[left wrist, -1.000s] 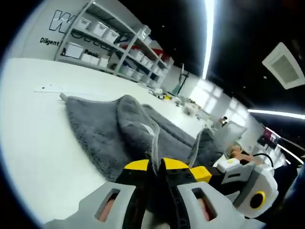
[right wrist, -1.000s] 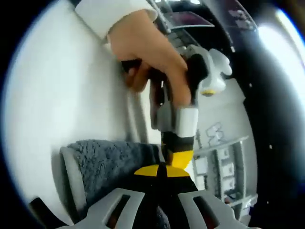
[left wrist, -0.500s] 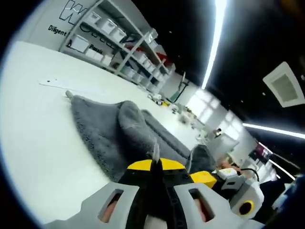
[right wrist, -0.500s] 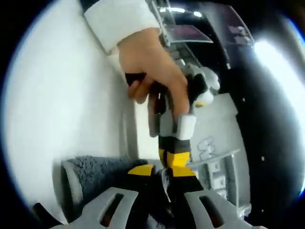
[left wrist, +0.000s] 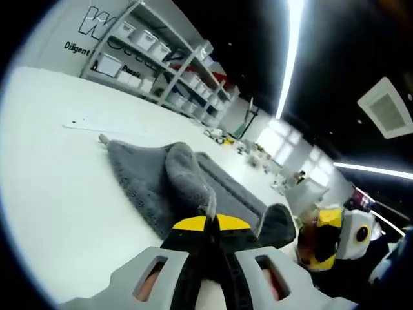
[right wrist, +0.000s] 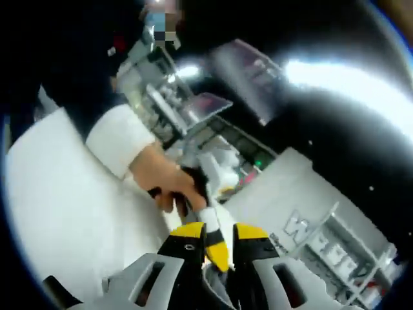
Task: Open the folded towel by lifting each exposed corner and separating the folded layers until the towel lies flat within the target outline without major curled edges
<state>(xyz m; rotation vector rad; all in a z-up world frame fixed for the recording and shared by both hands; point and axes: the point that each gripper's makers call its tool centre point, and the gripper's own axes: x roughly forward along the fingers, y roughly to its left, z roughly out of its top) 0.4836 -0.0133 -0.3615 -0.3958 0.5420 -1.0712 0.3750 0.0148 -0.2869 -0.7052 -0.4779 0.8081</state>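
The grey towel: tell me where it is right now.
In the left gripper view, the grey towel lies bunched on the white table, directly ahead of the left tongs, which pinch its raised fold; the right tongs are at its right end.

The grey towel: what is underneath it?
The grey towel lies on a white table. Anything beneath its raised folds is covered.
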